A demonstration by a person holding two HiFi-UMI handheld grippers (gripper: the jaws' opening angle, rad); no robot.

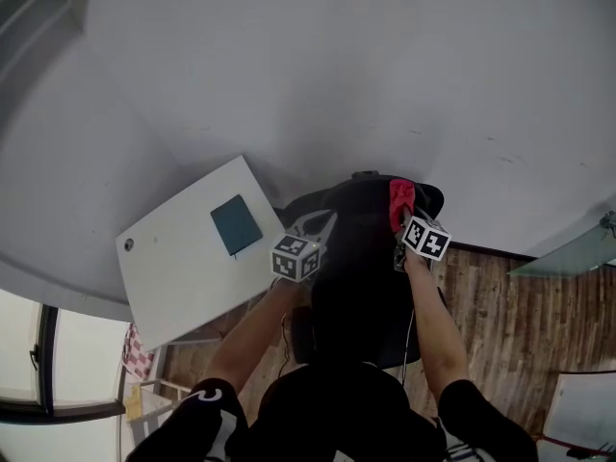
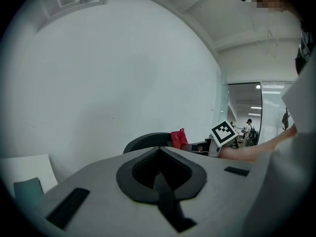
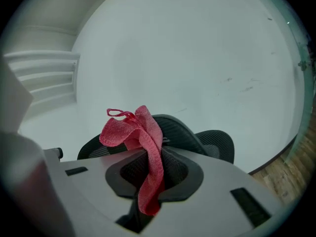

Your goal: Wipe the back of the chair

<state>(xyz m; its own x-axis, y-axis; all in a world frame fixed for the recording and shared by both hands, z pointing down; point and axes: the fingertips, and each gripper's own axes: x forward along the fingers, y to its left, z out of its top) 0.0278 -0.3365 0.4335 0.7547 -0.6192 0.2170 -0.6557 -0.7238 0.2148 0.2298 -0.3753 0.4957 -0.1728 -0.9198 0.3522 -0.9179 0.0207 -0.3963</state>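
White wall point(image 1: 337, 65) rises behind the black chair back point(image 1: 361, 205), and a white table point(image 1: 173, 258) stands just beside its left edge, narrowing passage there; wooden floor point(image 1: 500, 296) leaves open room on the right

Board point(image 1: 183, 258) left of chair point(image 1: 354, 221); cloth point(image 1: 400, 200) atop.

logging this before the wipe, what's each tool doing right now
Left tool: closed, holding nothing.
Right tool: closed on the red cloth.

No readable text, label, brand or number shows anywhere.
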